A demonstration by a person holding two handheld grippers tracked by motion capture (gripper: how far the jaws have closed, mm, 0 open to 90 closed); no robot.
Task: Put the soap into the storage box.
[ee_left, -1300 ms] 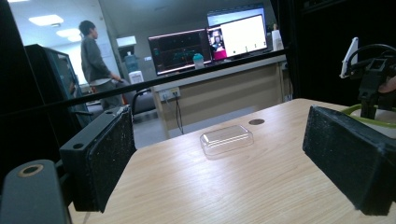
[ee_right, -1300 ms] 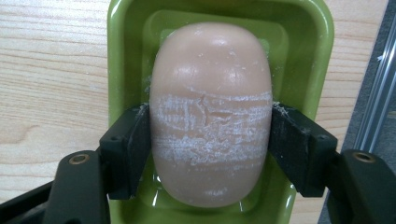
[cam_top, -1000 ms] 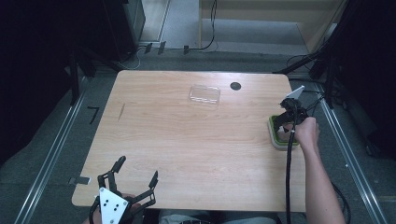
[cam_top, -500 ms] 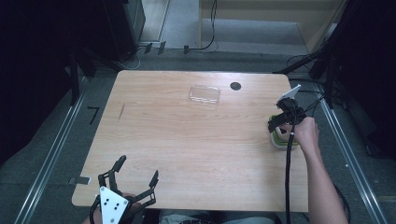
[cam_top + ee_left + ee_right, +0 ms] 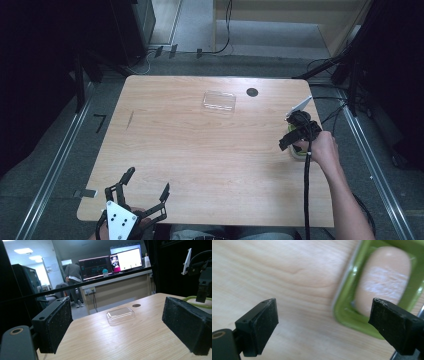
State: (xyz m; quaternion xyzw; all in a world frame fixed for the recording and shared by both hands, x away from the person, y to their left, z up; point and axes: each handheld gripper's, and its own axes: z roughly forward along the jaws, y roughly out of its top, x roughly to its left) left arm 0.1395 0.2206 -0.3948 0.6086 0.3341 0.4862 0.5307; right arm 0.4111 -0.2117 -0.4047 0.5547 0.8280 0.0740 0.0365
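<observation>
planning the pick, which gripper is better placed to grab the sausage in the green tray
Right. The right gripper hangs open directly over the green tray, one jaw already above the sausage. The left gripper sits open at the table's near left edge, far across from it.

No legible text anywhere.

Right tool point(image 5: 295, 134) farther inboard over green tray point(image 5: 298, 155).

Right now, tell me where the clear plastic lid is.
High view: the clear plastic lid lies flat on the table's far side, right of centre, just left of the round black hole.
</observation>
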